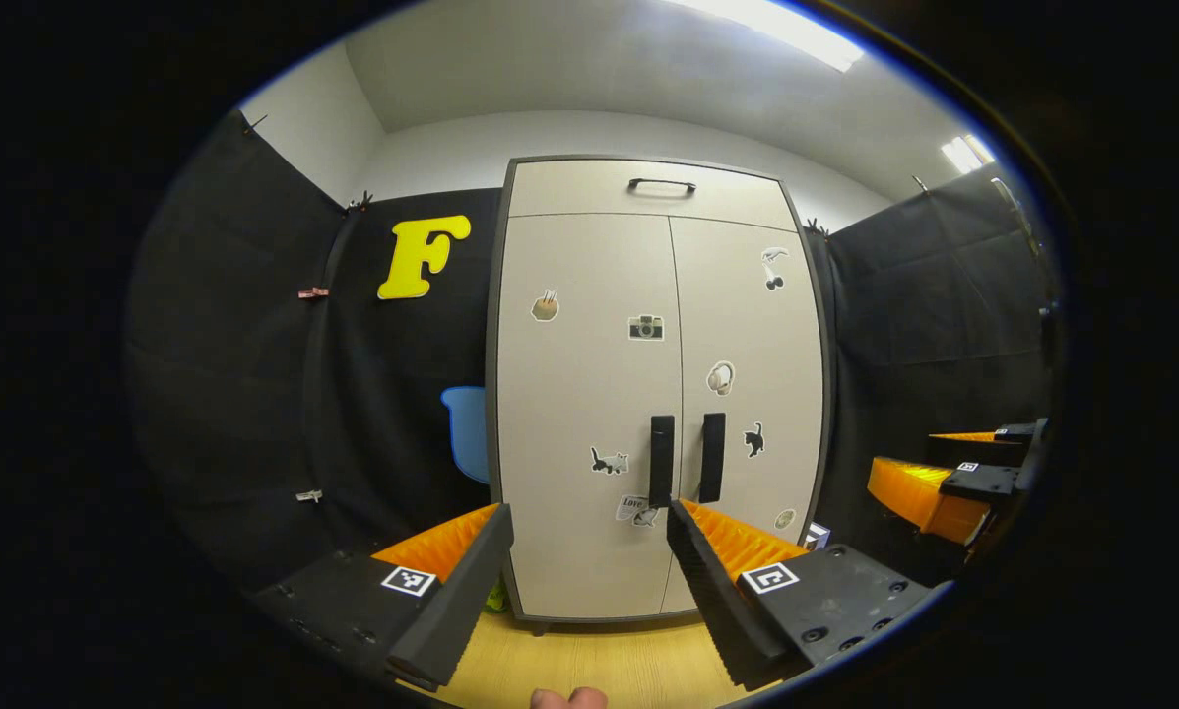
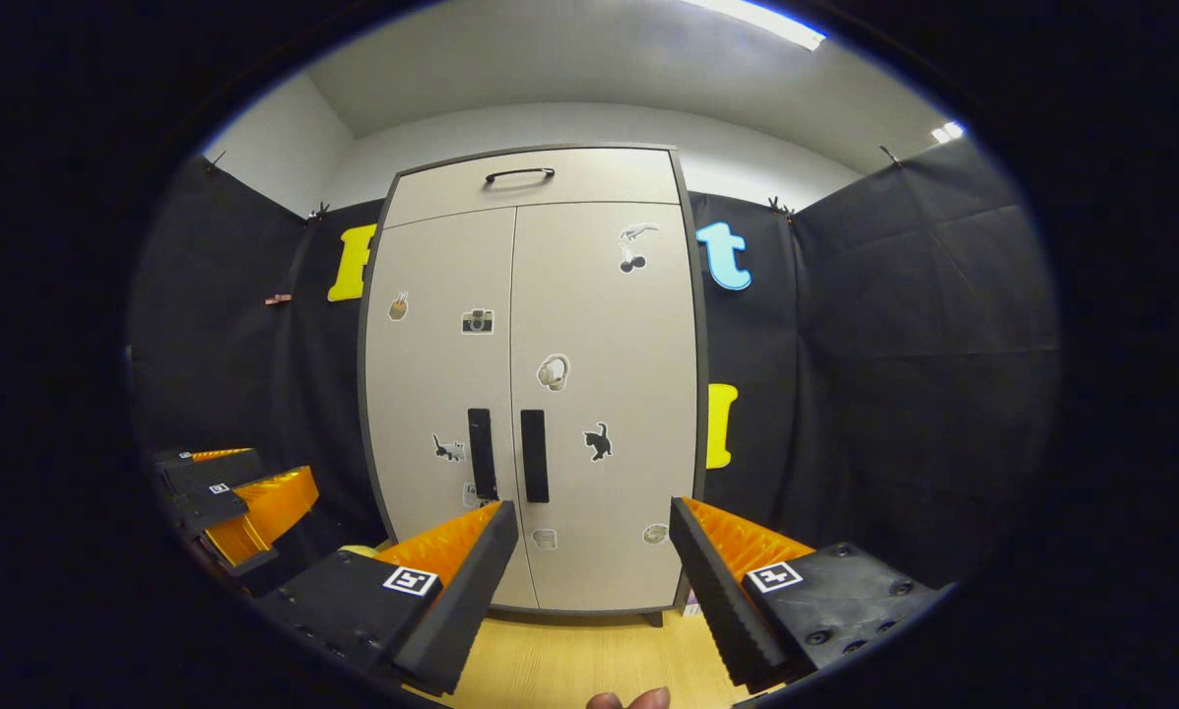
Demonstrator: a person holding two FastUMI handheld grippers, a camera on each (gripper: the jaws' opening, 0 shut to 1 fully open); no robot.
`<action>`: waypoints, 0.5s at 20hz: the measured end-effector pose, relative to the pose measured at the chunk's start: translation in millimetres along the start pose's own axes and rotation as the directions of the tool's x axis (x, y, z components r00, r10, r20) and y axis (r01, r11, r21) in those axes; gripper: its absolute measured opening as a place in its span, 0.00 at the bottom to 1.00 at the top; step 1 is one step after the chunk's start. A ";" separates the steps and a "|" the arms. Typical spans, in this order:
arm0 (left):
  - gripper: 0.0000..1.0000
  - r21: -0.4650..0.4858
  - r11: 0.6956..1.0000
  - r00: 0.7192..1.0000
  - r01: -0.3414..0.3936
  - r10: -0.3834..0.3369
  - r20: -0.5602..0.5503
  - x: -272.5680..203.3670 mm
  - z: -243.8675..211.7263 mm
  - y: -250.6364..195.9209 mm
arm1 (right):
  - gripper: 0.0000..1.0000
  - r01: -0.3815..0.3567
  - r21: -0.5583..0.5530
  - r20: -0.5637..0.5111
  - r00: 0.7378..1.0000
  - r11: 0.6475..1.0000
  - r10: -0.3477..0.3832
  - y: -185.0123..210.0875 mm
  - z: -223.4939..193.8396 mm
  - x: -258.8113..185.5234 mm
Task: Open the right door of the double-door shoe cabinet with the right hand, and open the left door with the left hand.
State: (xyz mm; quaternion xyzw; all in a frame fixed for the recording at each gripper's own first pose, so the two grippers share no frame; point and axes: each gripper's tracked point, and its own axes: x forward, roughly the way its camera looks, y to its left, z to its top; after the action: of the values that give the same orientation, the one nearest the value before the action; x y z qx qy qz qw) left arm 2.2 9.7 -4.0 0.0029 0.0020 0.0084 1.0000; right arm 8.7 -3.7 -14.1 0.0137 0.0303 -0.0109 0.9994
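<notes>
two doors on the shoe cabinet (image 1: 658, 394), both flush and closed, standing on the wood floor (image 1: 599, 665) against the booth wall. left door (image 1: 579, 394) and right door (image 1: 752, 394) each carry a dark vertical handle at the centre seam: left handle (image 1: 661, 460), right handle (image 1: 712, 457). left gripper (image 1: 589, 522) fingers spread wide, holding nothing, well short of the cabinet. right gripper (image 2: 594, 517) likewise parted and empty, facing the right door.
</notes>
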 end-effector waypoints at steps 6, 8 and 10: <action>0.97 0.005 1.000 1.000 -0.003 0.003 -0.003 0.5 -2.3 5.5 | 0.98 -0.022 0.006 -0.012 1.000 1.000 0.022 14.9 -1.5 23.0; 0.97 0.001 1.000 1.000 -0.002 0.002 -0.007 0.2 -5.2 7.3 | 0.97 -0.028 0.004 -0.006 1.000 1.000 0.028 20.2 1.0 37.4; 0.97 -0.002 1.000 1.000 0.000 0.000 -0.012 2.0 -8.0 9.7 | 0.97 -0.037 0.016 0.005 0.999 0.999 0.037 28.2 3.3 57.0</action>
State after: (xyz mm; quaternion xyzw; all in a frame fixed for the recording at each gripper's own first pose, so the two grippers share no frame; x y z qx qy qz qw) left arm 4.0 19.5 -12.0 0.0018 0.0081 0.0087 0.9999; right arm 66.4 23.2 -13.5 0.0225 0.0274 0.0075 0.9993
